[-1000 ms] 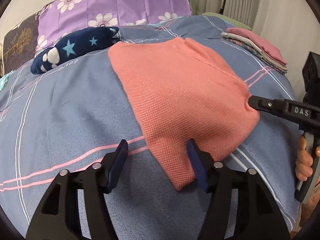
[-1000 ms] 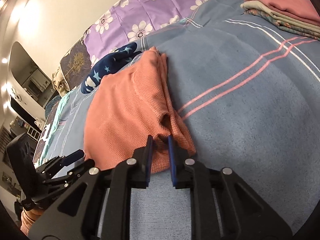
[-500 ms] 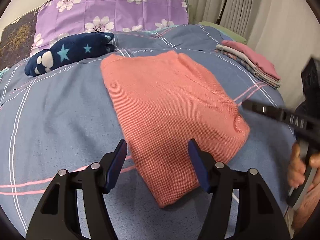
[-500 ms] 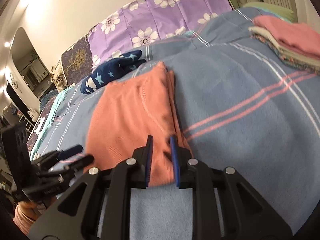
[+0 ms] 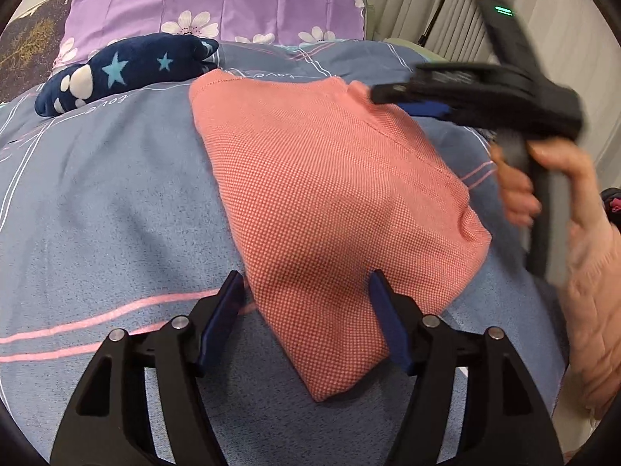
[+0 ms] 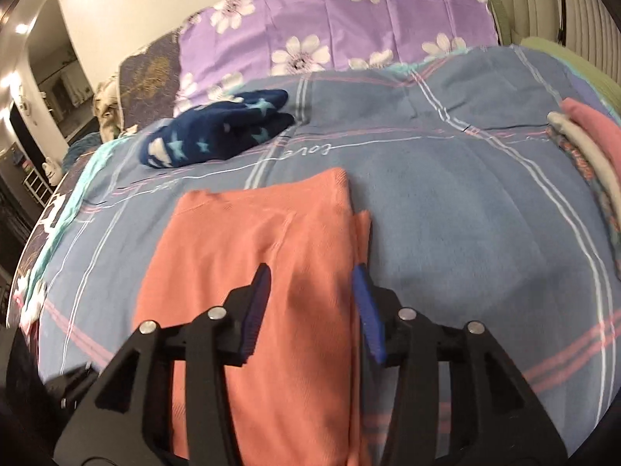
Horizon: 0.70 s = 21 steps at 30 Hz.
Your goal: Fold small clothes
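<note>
Lying folded on the blue bedspread (image 5: 97, 202): coral garment (image 5: 333, 209); hovering over it, both released, left gripper (image 5: 306, 310) and right gripper (image 6: 310, 299).

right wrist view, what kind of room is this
Most likely a bedroom: the work surface is a bed with a blue striped bedsheet, a purple floral pillow at its head, and a stack of folded clothes by the salmon garment.

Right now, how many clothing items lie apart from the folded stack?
2: the orange garment under both open claws, and the navy star-print piece near the purple pillow. The stack may hide others.
</note>
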Each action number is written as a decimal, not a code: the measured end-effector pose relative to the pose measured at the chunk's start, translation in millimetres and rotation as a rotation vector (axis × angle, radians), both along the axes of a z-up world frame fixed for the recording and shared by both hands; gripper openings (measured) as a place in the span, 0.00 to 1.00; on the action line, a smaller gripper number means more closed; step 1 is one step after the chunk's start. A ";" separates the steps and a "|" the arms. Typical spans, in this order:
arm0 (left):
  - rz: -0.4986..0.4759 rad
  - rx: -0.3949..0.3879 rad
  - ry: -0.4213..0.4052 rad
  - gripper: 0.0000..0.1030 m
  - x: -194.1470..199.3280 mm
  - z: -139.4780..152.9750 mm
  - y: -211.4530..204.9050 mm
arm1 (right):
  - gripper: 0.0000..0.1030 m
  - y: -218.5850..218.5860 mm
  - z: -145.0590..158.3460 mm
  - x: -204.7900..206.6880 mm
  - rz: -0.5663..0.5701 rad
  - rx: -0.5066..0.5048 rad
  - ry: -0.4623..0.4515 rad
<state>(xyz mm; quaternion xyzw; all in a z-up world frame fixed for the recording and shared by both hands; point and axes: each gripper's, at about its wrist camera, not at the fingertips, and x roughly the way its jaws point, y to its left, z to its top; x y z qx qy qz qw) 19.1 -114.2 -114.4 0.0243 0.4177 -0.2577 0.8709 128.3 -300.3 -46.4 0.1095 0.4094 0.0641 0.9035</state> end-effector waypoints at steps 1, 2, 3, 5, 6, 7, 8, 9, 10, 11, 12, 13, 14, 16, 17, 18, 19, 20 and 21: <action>-0.004 0.003 -0.003 0.69 -0.8 -0.4 -1.2 | 0.45 -1.1 -3.3 6.4 -0.004 0.008 0.013; -0.007 0.007 -0.007 0.71 -1.6 -0.7 -2.4 | 0.44 -1.8 -6.3 15.8 -0.007 0.018 0.027; -0.011 0.009 -0.009 0.71 -2.5 -0.8 -3.1 | 0.19 -2.0 -5.9 20.4 -0.009 0.019 0.026; -0.013 0.006 -0.011 0.72 -3.9 -0.8 -3.5 | 0.05 -5.7 6.2 15.3 -0.013 0.062 -0.042; -0.014 -0.001 -0.009 0.72 -3.9 -1.0 -2.5 | 0.05 -7.6 11.9 10.1 -0.012 0.078 -0.074; -0.014 -0.006 -0.007 0.72 -3.5 -1.5 -1.6 | 0.04 -9.3 16.9 4.9 -0.018 0.081 -0.103; -0.014 -0.011 -0.005 0.73 -3.0 -1.7 -1.1 | 0.04 -12.1 17.9 2.5 -0.033 0.071 -0.124; -0.015 -0.012 -0.004 0.73 -3.1 -2.0 -1.1 | 0.04 -14.1 14.6 4.0 -0.034 0.065 -0.117; -0.017 -0.010 -0.003 0.74 -2.0 -2.1 -1.6 | 0.05 -16.4 3.5 11.6 -0.029 0.056 -0.079; -0.019 -0.006 -0.004 0.75 -2.3 -2.3 -2.6 | 0.06 -19.1 -5.6 17.6 -0.037 0.043 -0.044; -0.021 0.000 -0.007 0.75 -2.9 -2.3 -3.8 | 0.11 -23.2 -14.8 20.8 -0.051 0.037 -0.014; -0.021 0.005 -0.011 0.75 -3.7 -2.2 -4.7 | 0.19 -27.5 -20.1 22.0 -0.064 0.049 -0.004; -0.021 0.005 -0.012 0.75 -2.4 -2.0 -3.9 | 0.22 -33.7 -20.0 17.3 -0.086 0.083 -0.020; -0.021 -0.003 -0.009 0.75 -1.7 -2.3 -2.7 | 0.25 -39.8 -12.7 7.5 -0.108 0.117 -0.050; -0.021 -0.003 -0.007 0.75 -1.1 -2.5 -2.4 | 0.24 -40.8 -5.5 -0.6 -0.111 0.123 -0.071; -0.021 0.001 -0.009 0.75 -1.2 -2.5 -2.9 | 0.21 -40.3 1.7 -10.0 -0.101 0.128 -0.093; -0.021 0.008 -0.012 0.75 -1.7 -2.5 -4.0 | 0.18 -39.2 6.8 -19.0 -0.084 0.135 -0.107; -0.021 0.011 -0.013 0.76 -2.0 -2.4 -4.4 | 0.17 -35.5 12.5 -32.2 -0.049 0.145 -0.123; -0.021 0.012 -0.014 0.76 -1.1 -2.3 -4.4 | 0.17 -30.0 16.0 -46.4 -0.009 0.152 -0.132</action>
